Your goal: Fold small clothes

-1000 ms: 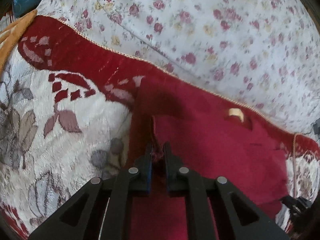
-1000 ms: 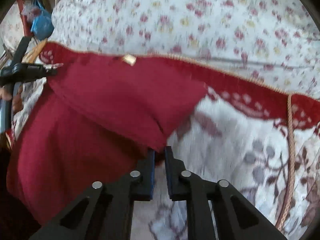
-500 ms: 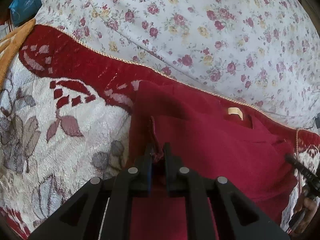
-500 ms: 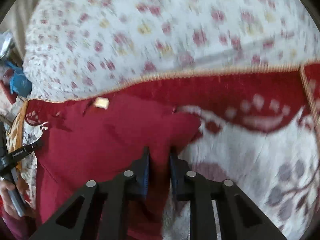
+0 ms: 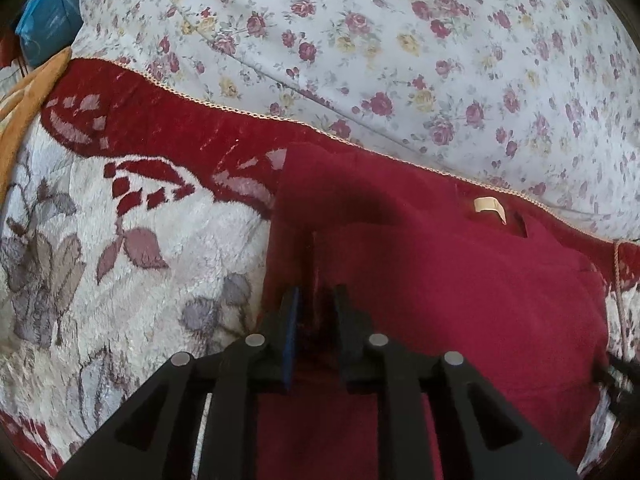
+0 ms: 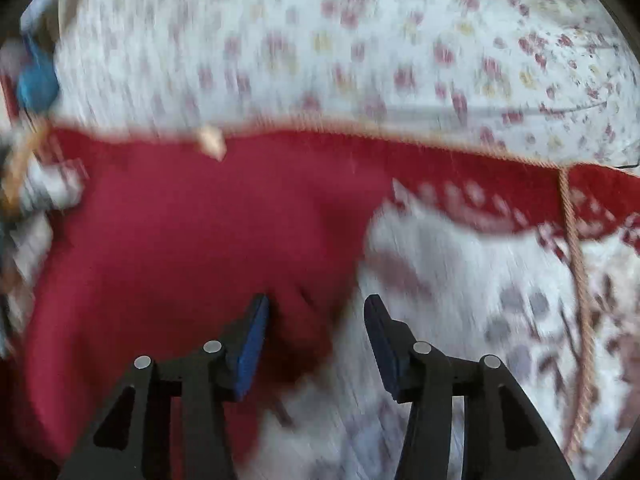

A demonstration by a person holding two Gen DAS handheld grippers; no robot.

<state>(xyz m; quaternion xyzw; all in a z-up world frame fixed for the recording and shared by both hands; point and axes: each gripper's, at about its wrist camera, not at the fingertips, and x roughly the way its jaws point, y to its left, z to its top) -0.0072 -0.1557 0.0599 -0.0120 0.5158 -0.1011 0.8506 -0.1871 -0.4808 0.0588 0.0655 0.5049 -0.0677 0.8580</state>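
A dark red garment (image 5: 440, 288) lies folded over on the plush blanket, its cream neck label (image 5: 489, 205) near the far edge. My left gripper (image 5: 316, 300) stands over its left edge with the jaws slightly parted and a fold of the cloth between them. In the blurred right wrist view the same garment (image 6: 200, 240) lies to the left with its label (image 6: 210, 142) at the top. My right gripper (image 6: 316, 312) is open wide over the garment's right corner, holding nothing.
The blanket (image 5: 120, 280) is white plush with red and grey flowers and a corded edge (image 6: 576, 260). A floral sheet (image 5: 400, 40) covers the far side. An orange cloth (image 5: 24, 104) and a blue bag (image 5: 44, 28) lie at the far left.
My right gripper has opened and let go of the garment's corner, which now lies flat. My left gripper's jaws have parted a little. The folded-over part has been laid down toward the label.
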